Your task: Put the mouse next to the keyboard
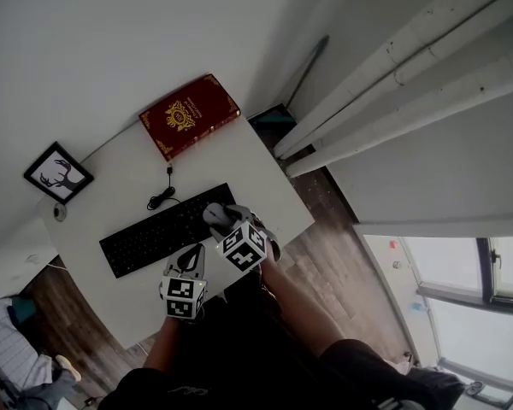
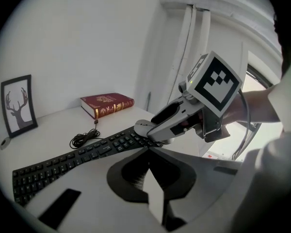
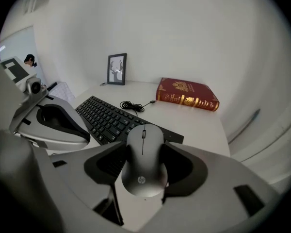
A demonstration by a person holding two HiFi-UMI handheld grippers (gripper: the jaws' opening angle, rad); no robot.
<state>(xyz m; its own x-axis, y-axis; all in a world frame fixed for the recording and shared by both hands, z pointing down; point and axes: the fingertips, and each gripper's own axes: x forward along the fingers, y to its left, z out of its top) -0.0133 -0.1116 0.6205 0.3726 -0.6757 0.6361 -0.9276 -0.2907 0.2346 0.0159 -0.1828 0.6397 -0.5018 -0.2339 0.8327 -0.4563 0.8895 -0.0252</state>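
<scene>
A grey mouse (image 3: 144, 142) sits between the pads of my right gripper (image 3: 144, 165), which is shut on it. In the head view the mouse (image 1: 215, 213) hangs over the right end of the black keyboard (image 1: 158, 233), close to the table's near right corner. The left gripper view shows the mouse (image 2: 142, 126) in the right gripper (image 2: 170, 123) just above the keys (image 2: 72, 160). My left gripper (image 1: 188, 261) hovers at the keyboard's near edge. Its jaws (image 2: 149, 173) stand shut with nothing in them.
On the white table (image 1: 265, 186), a red book (image 1: 188, 115) lies at the far side. A framed deer picture (image 1: 58, 173) stands at the left. The keyboard's coiled cable (image 1: 162, 197) lies between book and keyboard. Wooden floor (image 1: 325, 254) shows past the table's right edge.
</scene>
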